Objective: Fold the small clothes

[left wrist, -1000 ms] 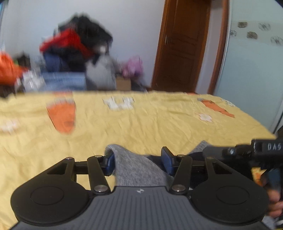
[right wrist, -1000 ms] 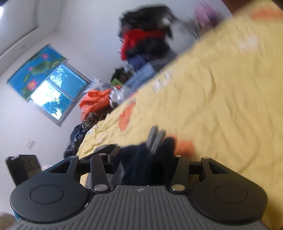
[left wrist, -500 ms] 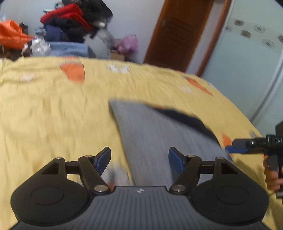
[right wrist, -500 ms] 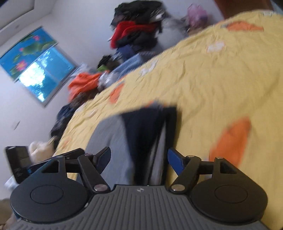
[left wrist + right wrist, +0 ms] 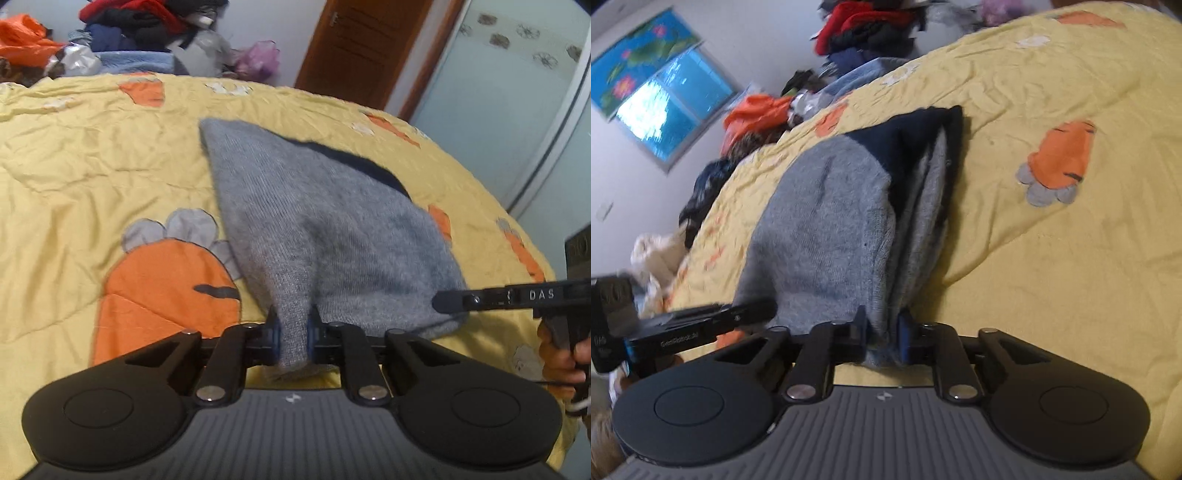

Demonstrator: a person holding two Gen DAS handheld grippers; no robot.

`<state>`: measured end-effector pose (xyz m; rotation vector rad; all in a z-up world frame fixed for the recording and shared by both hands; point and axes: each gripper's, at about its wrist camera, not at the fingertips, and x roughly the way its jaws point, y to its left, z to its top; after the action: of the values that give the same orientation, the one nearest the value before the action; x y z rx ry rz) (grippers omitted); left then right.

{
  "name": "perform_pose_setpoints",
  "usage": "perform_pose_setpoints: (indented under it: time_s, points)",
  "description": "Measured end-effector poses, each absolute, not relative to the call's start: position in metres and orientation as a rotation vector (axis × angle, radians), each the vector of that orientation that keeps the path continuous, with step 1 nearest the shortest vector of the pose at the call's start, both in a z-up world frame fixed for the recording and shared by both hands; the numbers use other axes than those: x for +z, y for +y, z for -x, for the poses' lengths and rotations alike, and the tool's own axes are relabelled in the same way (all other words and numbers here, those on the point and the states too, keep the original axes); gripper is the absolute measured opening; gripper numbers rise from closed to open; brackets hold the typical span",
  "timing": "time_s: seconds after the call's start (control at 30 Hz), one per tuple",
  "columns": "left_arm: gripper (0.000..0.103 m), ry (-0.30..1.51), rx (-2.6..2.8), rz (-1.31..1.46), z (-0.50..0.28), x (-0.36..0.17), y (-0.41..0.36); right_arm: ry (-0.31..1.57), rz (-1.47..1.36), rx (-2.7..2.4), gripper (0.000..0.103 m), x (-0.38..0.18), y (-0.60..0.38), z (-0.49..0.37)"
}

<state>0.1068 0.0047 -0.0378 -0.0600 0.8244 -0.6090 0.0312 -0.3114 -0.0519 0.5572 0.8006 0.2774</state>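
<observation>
A small grey knit garment (image 5: 317,229) with a dark navy part (image 5: 369,166) lies folded on the yellow bedspread (image 5: 92,166). My left gripper (image 5: 293,332) is shut on its near left edge. My right gripper (image 5: 882,332) is shut on the near right edge of the same garment (image 5: 827,221), whose layers and navy part (image 5: 908,136) show from the side. The right gripper also shows at the right of the left wrist view (image 5: 480,299). The left gripper shows at the left of the right wrist view (image 5: 701,325).
The bedspread has orange carrot prints (image 5: 166,284). A pile of clothes (image 5: 133,29) sits beyond the far edge of the bed, by a wooden door (image 5: 362,48). A wardrobe door (image 5: 517,110) stands on the right. A window (image 5: 665,110) shows in the right wrist view.
Half a second ago both grippers were open over the garment lying on the bed. Now both have shut on its near edge.
</observation>
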Motion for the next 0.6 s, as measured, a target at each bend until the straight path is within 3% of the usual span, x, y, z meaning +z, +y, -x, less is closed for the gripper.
perform_pose_setpoints:
  time_s: [0.13, 0.2, 0.37, 0.47, 0.5, 0.6]
  points:
    - [0.011, 0.789, -0.608, -0.048, -0.096, -0.035, -0.001, 0.798, -0.482, 0.276, 0.023, -0.047, -0.3, -0.024]
    - [0.012, 0.793, -0.568, -0.071, -0.095, -0.041, -0.007, 0.814, -0.446, 0.236, 0.031, -0.05, -0.297, -0.026]
    - [0.022, 0.706, -0.421, -0.119, -0.074, -0.022, -0.012, 0.585, -0.244, 0.106, 0.038, -0.009, -0.271, 0.002]
    - [0.043, 0.706, -0.333, -0.12, -0.068, -0.019, -0.021, 0.541, -0.12, 0.101, 0.052, -0.003, -0.241, 0.005]
    - [0.054, 0.719, -0.327, -0.109, -0.068, -0.021, -0.023, 0.567, -0.084, 0.104, 0.055, -0.008, -0.233, -0.001]
    - [0.058, 0.756, -0.278, -0.123, -0.065, -0.029, -0.03, 0.691, 0.046, 0.006, 0.057, -0.032, -0.217, -0.018]
